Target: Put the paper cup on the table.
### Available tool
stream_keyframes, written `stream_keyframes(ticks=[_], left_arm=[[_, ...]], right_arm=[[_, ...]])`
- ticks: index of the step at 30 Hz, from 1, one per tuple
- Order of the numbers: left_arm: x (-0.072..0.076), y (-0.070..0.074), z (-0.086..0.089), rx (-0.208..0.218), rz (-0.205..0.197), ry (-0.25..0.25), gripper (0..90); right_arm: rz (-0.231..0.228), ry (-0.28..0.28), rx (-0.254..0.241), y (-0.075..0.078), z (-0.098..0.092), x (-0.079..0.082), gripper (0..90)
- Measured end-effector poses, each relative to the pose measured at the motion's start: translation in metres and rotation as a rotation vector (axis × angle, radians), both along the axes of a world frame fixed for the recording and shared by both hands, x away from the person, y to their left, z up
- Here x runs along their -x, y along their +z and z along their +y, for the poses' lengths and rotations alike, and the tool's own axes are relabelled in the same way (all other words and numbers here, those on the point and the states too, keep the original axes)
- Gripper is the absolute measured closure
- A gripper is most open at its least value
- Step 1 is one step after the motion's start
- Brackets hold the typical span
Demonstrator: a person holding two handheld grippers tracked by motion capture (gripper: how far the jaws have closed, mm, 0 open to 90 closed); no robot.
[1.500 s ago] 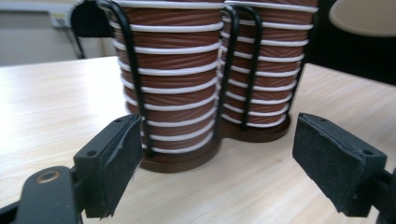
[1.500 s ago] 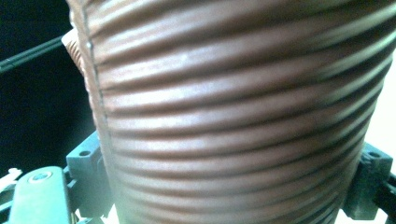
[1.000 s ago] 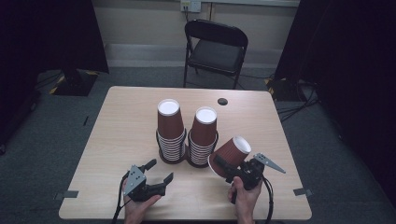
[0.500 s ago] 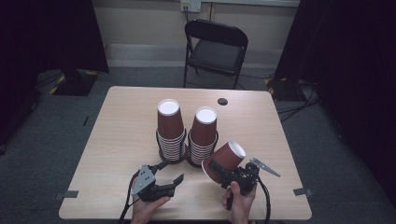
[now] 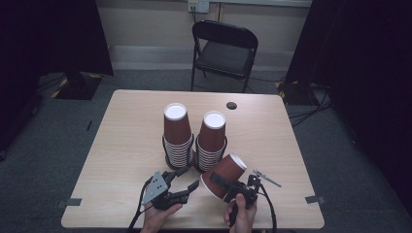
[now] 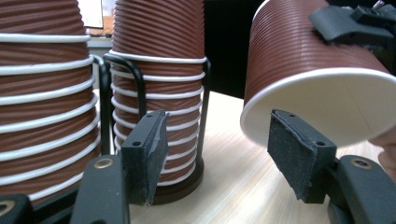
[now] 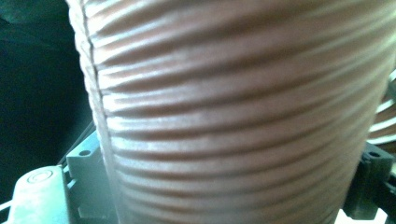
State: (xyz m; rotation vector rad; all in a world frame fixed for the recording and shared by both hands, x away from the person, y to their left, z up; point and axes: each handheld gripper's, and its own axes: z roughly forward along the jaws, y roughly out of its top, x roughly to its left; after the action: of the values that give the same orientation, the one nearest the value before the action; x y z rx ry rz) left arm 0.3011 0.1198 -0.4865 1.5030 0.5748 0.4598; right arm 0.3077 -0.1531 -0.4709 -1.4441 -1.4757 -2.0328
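Note:
Two stacks of upside-down brown ribbed paper cups, the left stack (image 5: 176,131) (image 6: 42,93) and the right stack (image 5: 213,138) (image 6: 159,46), stand in black wire holders mid-table. My right gripper (image 5: 229,185) (image 7: 229,186) is shut on a single brown cup (image 5: 227,170) (image 6: 303,51) (image 7: 233,93), which tilts with its white rim down and to the left. My left gripper (image 5: 191,177) (image 6: 217,154) lies low on the table just left of that cup. Its jaws have just been closing but stay apart, with nothing between them, and the cup's rim hangs just above and behind its right pad (image 6: 299,158).
The wooden table (image 5: 126,126) has bare room to the left and right of the stacks. A small black disc (image 5: 231,105) lies near the far edge. A black folding chair (image 5: 224,48) stands beyond the table. Dark curtains hang at both sides.
The left gripper slid right toward the held cup and its jaws narrowed. The right gripper brought the cup lower and nearer the front edge, still tilted.

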Motion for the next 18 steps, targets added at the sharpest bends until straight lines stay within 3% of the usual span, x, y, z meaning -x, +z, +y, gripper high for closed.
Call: stream_keyframes(ticks=[4,8,18], left_arm=[[-0.001,0.0,-0.005,0.02,-0.012,-0.006,41.9],[-0.001,0.001,-0.009,0.009,-0.035,-0.018,46.9],[-0.003,-0.002,-0.016,-0.009,-0.039,-0.02,59.9]], right_arm=[[0.022,0.024,-0.01,-0.001,0.004,0.0,12.5],[0.039,0.05,-0.025,-0.002,0.009,0.001,12.5],[0.079,0.111,-0.035,-0.007,0.027,0.005,12.4]])
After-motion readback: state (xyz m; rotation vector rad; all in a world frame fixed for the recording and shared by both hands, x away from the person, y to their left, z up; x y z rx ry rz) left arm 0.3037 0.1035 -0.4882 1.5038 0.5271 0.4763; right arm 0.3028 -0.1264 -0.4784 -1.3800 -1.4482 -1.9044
